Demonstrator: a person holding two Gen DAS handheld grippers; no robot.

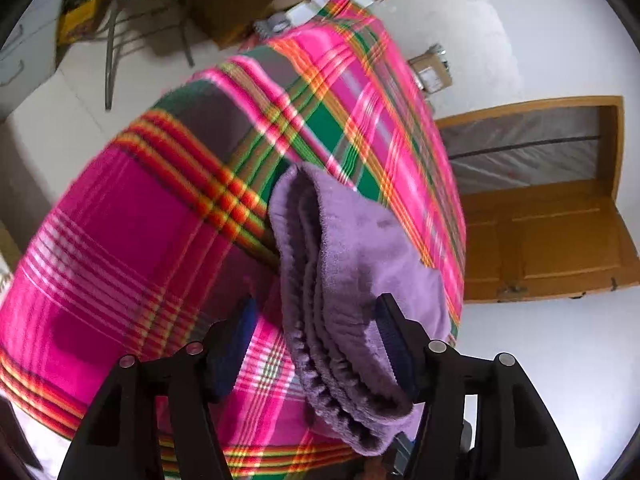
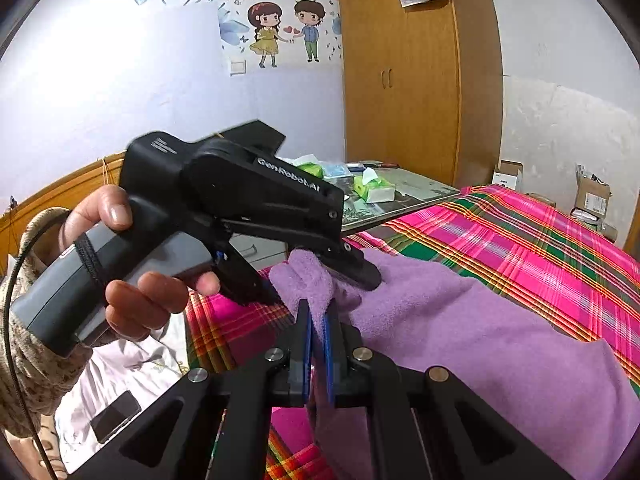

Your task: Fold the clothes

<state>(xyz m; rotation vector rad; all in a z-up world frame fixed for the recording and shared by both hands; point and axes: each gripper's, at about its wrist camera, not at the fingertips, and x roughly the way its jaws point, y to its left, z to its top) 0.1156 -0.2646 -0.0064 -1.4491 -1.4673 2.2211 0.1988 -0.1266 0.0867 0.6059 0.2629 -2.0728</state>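
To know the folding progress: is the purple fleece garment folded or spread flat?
Folded: the purple fleece garment shows stacked layers at its edge, on the plaid blanket.

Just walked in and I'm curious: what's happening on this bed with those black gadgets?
A person is folding a purple fleece garment on a plaid blanket, with a handheld gripper in each hand. The right gripper is clamped on a bunched edge of the fleece. The left gripper stands open, with folded fleece between its jaws but not pinched.

Purple garment between spread left gripper fingers
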